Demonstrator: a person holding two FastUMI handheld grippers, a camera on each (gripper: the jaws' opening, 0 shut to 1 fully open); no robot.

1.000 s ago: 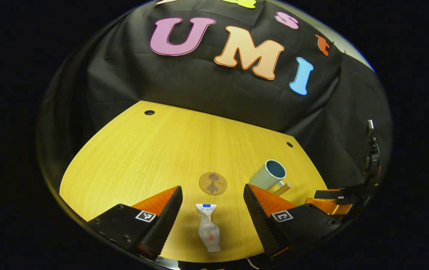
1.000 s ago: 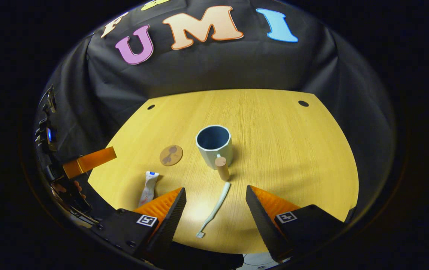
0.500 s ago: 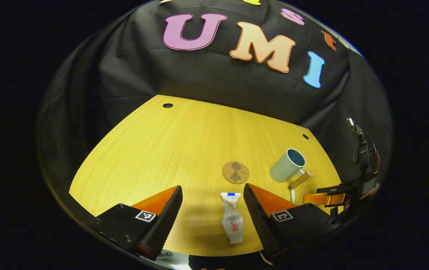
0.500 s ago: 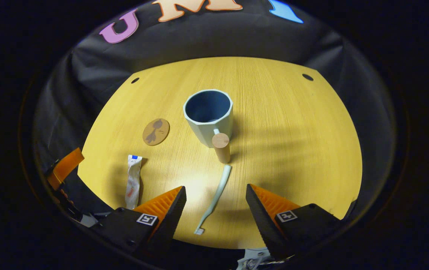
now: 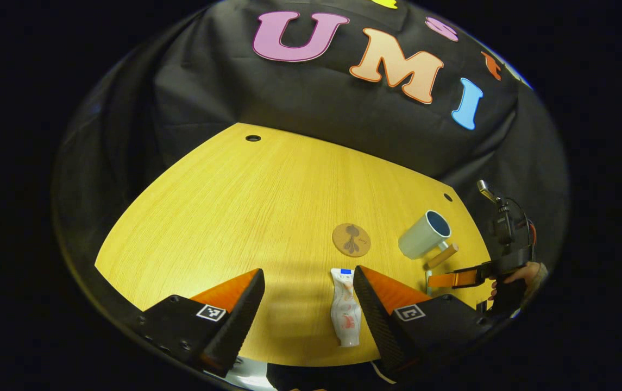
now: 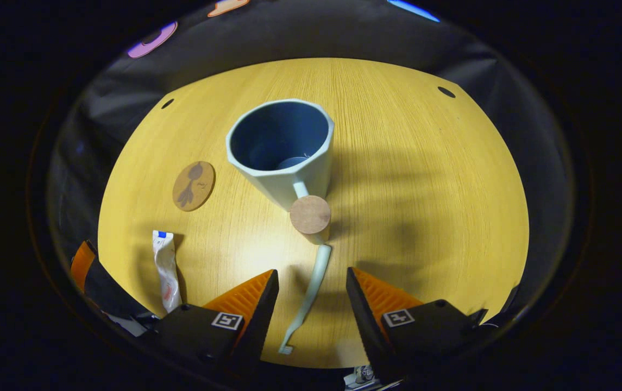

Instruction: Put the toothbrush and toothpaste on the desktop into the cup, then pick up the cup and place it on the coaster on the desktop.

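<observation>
Nothing done yet: the pale green toothbrush [image 6: 311,282] lies low-centre between the spread right tongs [image 6: 311,296]; white toothpaste tube [image 5: 345,314] beside the spread left tongs [image 5: 308,296]; seemingly empty blue-lined faceted cup [image 6: 281,149] upper-centre on the yellow wooden table [image 6: 425,179], round brown coaster [image 6: 194,185] left.

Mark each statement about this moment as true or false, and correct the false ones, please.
1. The cup is empty. True.
2. The toothbrush lies between the open fingers of the right gripper. True.
3. The toothpaste stands inside the cup. False: it lies flat on the table, beside a finger of the left gripper.
4. The cup sits on the coaster. False: the coaster is bare, apart from the cup.
5. The left gripper is shut on the toothpaste. False: its fingers are open and hold nothing.
</observation>
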